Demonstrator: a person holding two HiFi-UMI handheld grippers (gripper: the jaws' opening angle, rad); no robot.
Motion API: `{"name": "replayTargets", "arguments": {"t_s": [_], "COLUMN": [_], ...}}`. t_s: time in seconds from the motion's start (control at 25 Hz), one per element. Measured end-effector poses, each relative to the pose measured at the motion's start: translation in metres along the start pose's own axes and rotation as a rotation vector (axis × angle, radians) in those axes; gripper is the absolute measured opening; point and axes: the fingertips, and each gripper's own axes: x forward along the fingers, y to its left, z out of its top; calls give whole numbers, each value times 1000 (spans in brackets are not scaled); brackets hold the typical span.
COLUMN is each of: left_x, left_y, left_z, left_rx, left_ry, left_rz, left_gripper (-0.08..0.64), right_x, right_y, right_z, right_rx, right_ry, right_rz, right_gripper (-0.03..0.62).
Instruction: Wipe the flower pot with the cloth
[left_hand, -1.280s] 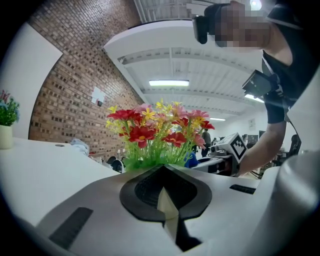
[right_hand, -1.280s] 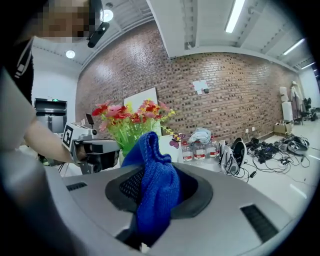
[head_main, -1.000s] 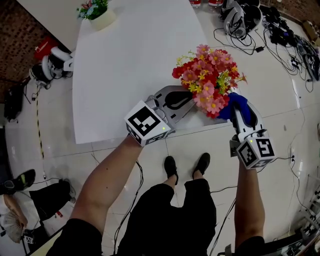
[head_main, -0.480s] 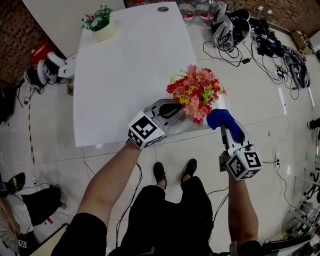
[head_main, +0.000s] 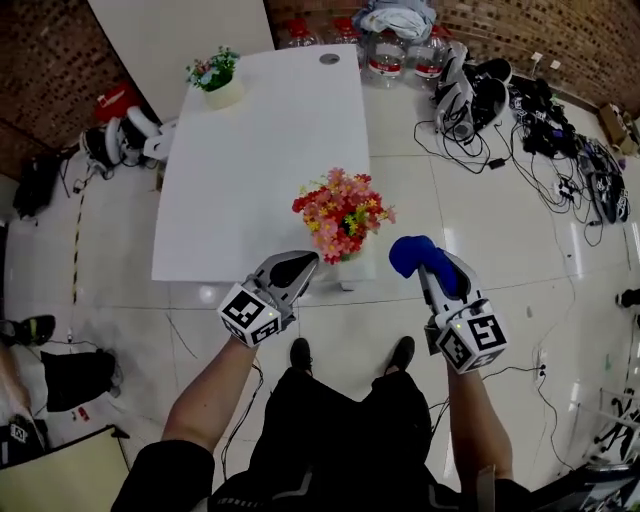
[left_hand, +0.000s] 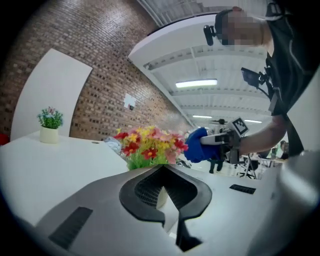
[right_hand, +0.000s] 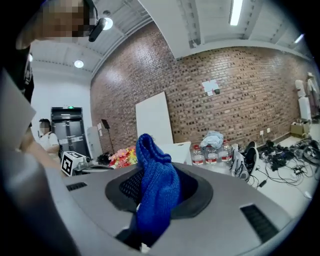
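Observation:
The flower pot (head_main: 345, 255), white and filled with red, pink and yellow flowers (head_main: 341, 211), stands at the near right corner of the white table (head_main: 250, 160). My left gripper (head_main: 306, 260) is shut and empty, just off the table's near edge, left of the pot. In the left gripper view the flowers (left_hand: 147, 144) rise beyond the closed jaws. My right gripper (head_main: 424, 264) is shut on the blue cloth (head_main: 412, 254), held in the air right of the pot and apart from it. The cloth (right_hand: 156, 187) hangs bunched between the right jaws.
A second small pot with a green plant (head_main: 222, 80) sits at the table's far left corner. Water bottles (head_main: 388, 58), headsets (head_main: 462, 95) and tangled cables (head_main: 560, 150) lie on the tiled floor to the right. Gear (head_main: 125, 140) lies left of the table.
Both grippers have drawn back from the pot toward the person. The cloth, which was against the pot's right side, is now clear of it. The left gripper has left the table.

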Motion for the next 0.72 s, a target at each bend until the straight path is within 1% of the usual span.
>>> {"name": "replayTargets", "arguments": {"t_s": [0.08,0.16,0.28,0.36,0.48,0.6,0.72], "left_x": [5,9,14,20,37,50,51], "left_y": [-8,-16,-30,-39,-45,-39,-31], "left_z": [15,24,26,20,7,8,5], "left_rx": [-8,-12,-2,-6,-17,-24,-25], "left_ry": [-25,-27,-21,-31,-16,-39,-58], "left_rz": [78,148,256,317,364,376,396], "left_gripper": [2,2,2,2,2,1,2], "right_x": [5,11,15,20,40,69,88], "right_y": [-6,-8,-12,-15,-21,-26,-20], "right_z": [16,34,54,61,74,91,93], "right_rx": [-23,-42,-87,-119,-135,-140,-165], "right_ry": [2,-1,-5,-10,-11,2,22], "right_rz": [93,178,279,332,373,380,446], "right_gripper": [101,101,101,101,101,101,101]}}
